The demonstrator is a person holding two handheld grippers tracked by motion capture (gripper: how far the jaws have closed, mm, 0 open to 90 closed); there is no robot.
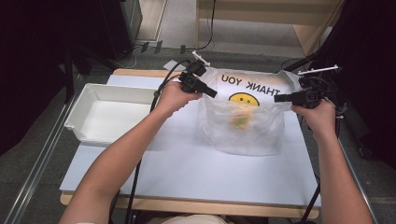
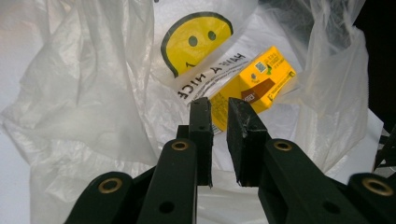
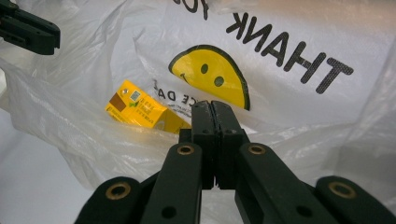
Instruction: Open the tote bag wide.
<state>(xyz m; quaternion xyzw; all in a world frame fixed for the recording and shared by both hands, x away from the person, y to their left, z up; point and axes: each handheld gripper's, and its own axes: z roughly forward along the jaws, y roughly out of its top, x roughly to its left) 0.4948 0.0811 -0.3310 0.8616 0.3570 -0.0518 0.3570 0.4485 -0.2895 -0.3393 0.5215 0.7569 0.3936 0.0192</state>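
My left gripper [image 2: 219, 112] has its jaws a narrow gap apart over the bag's mouth, gripping nothing I can see. My right gripper [image 3: 215, 116] has its jaws pressed together at the bag's right edge; whether film is pinched between them, I cannot tell. The thin plastic bag [image 1: 243, 121] sits mid-table: limp, slippery, easily torn, best taken by a bunched rim. Inside lies a small yellow carton [image 2: 254, 84], light and stiff. Farther left sits a white tray [image 1: 93, 93].
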